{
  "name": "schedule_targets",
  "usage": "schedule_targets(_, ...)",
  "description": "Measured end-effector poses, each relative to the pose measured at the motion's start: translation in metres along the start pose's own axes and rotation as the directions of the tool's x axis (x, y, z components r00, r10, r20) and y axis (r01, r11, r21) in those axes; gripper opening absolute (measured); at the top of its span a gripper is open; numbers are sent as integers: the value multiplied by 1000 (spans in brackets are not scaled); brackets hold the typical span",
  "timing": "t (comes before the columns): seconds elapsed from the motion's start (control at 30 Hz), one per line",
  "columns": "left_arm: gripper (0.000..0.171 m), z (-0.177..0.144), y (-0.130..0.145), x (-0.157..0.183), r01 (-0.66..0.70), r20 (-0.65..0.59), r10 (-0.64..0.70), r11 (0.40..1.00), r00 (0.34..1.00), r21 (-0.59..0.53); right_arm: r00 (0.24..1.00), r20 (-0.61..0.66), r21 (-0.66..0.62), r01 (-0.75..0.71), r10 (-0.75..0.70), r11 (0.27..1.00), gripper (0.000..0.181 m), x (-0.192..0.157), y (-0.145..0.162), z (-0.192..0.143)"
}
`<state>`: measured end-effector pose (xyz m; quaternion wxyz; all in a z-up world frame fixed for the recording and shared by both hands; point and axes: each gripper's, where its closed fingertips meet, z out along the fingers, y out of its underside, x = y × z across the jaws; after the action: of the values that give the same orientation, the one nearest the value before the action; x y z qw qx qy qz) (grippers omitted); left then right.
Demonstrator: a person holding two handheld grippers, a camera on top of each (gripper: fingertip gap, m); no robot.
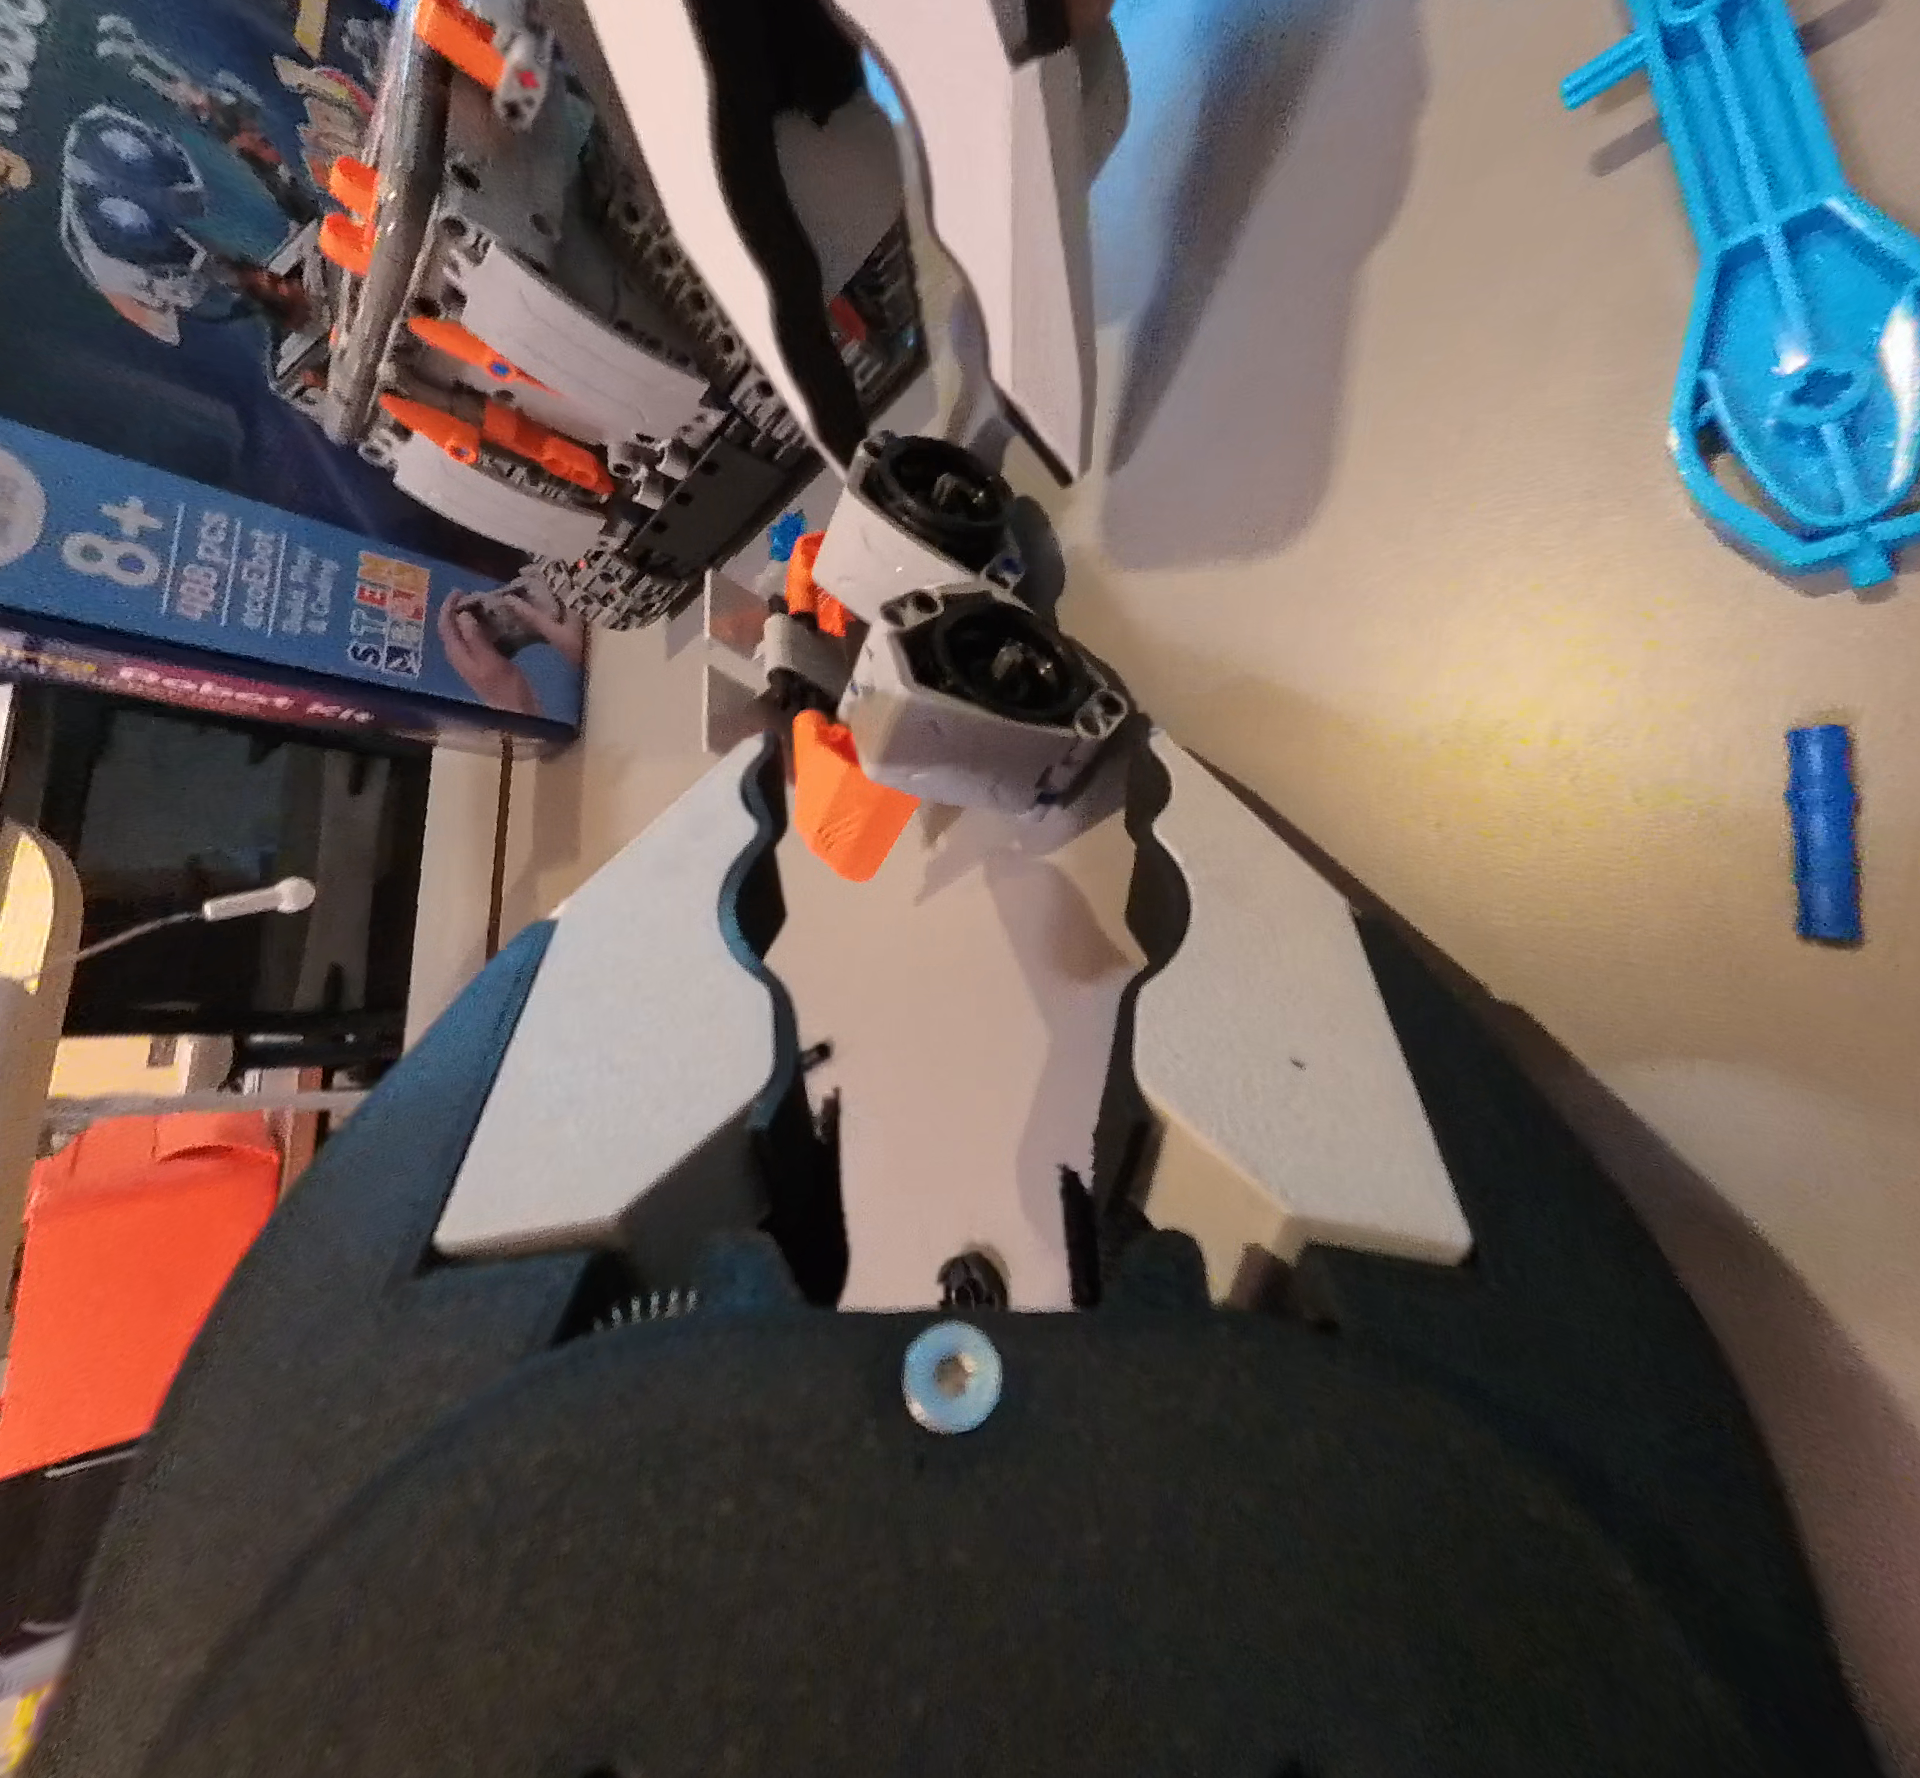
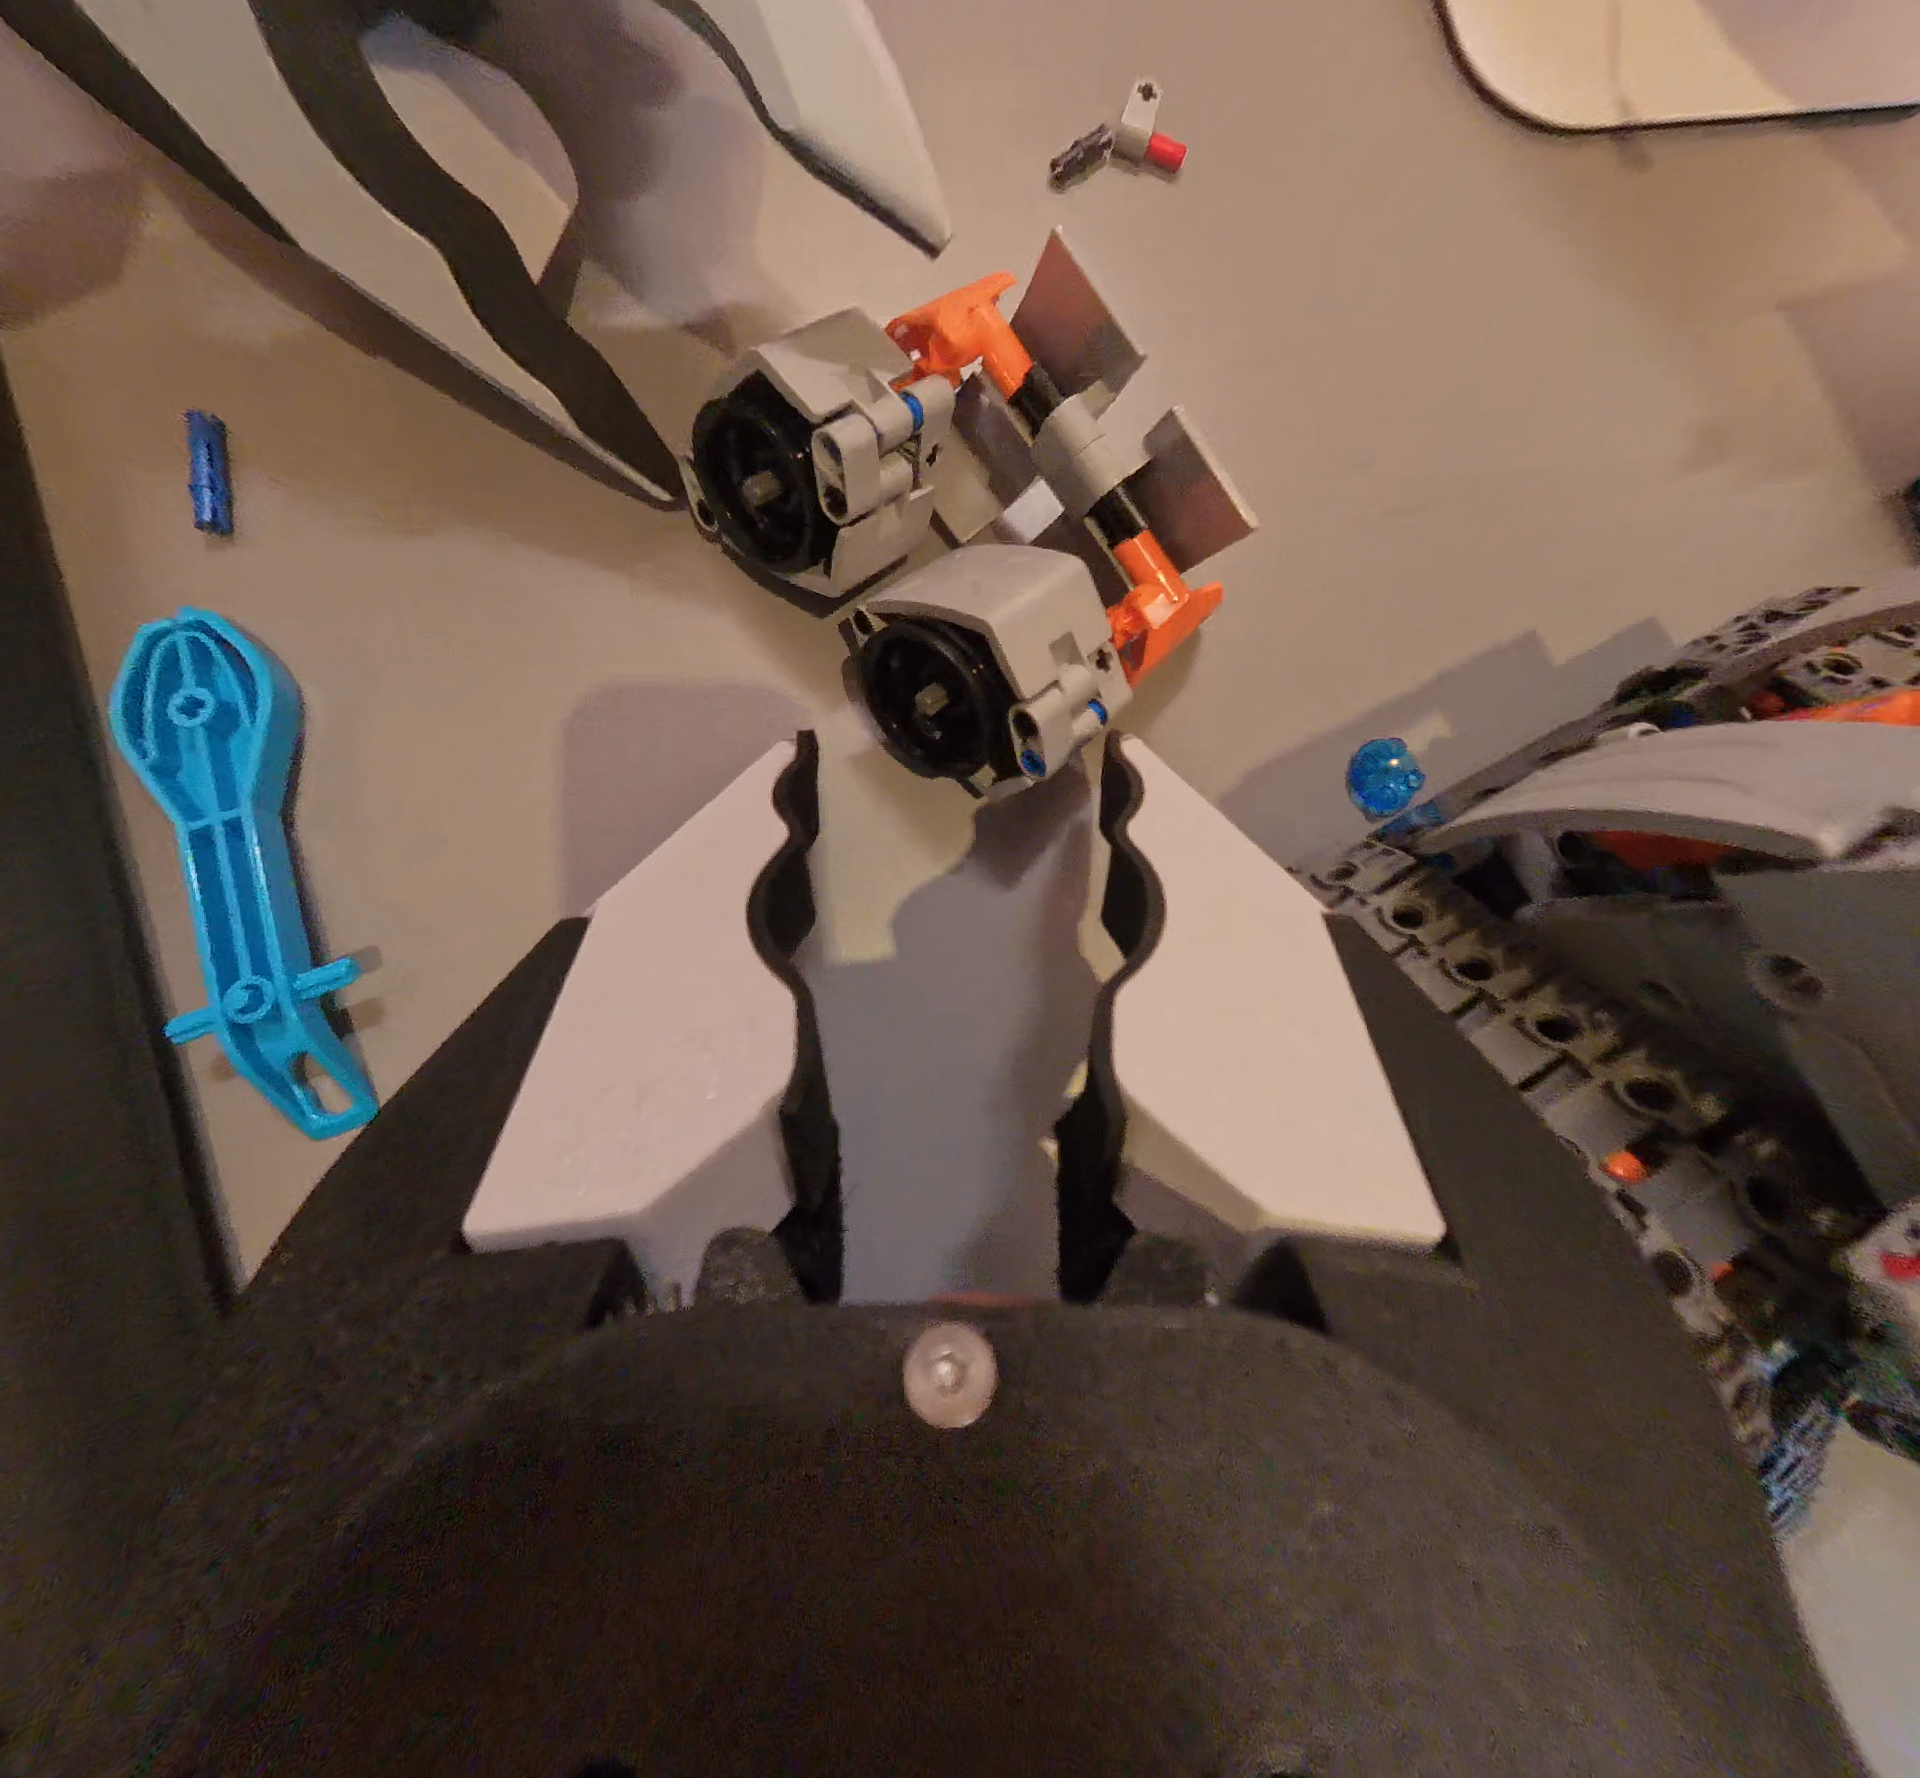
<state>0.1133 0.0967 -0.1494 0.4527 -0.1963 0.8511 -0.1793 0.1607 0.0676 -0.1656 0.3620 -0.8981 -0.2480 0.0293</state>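
Biggest thing first: the pale tabletop [image 2: 1455,378] fills most of both views. On it, along the right edge of your right wrist view, sits the big grey brick-built model [image 2: 1662,949] with its row of holed beams and orange bits; in your left wrist view it shows at upper left, with a blue kit box [image 1: 187,378] behind it at the left edge.

Next down, the twin-motor assembly [image 2: 935,565], two grey motor blocks with black round faces joined by an orange-ended axle, lies on the table at centre frame in both views.

Your right gripper [image 2: 961,762] is spread open, tips just short of the nearer motor block, not clamping anything. Your left gripper [image 1: 956,772] is open too, and the near motor block and an orange piece sit right at its tips; I can't tell if the fingers touch them. In each view the other gripper reaches in from the top.

Smaller stuff: a light blue plastic tool [image 2: 229,855] lies flat at the left of the right wrist view. A dark blue pin [image 2: 206,471] lies above it. A clear blue round stud [image 2: 1382,778] sits beside the big model, and a tiny grey connector with a red end [image 2: 1138,133] lies at upper centre.
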Motion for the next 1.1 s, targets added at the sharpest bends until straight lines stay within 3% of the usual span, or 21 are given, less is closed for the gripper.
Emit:
schedule_targets(0.1, 51, 7, 3, 5, -60, -27, 59, 997, 998, -51, 1000, -29, -20, 12, -13, 1000, 47, 3, 1, 4)
schedule_targets(0.27, 50, 10, 1, 4, -41, -9, 41, 999, 999, -22, 999, -40, -30, -2, 1, 1000, 38, 6, 3, 6)
schedule_targets(0.6, 48, -3, 5, -2, 202, -54, -198, 976, 979, 86, 1000, 13, 0, -17, 17, 1000, 30, -4, -4, 7)
schedule_targets(0.9, 49, -11, 21, 1, 248, -53, -245, 966, 968, 75, 997, 69, 50, -21, 18, 999, 30, -19, -18, 6)
schedule_targets(1.0, 49, -13, 22, 1, 278, -56, -274, 957, 960, 83, 998, 36, 70, -54, 52, 996, 40, -12, -23, 6)
schedule_targets(1.1, 49, -11, 20, 0, 292, -50, -289, 952, 956, 88, 986, 15, 87, -165, 164, 982, 70, -4, -28, 10)
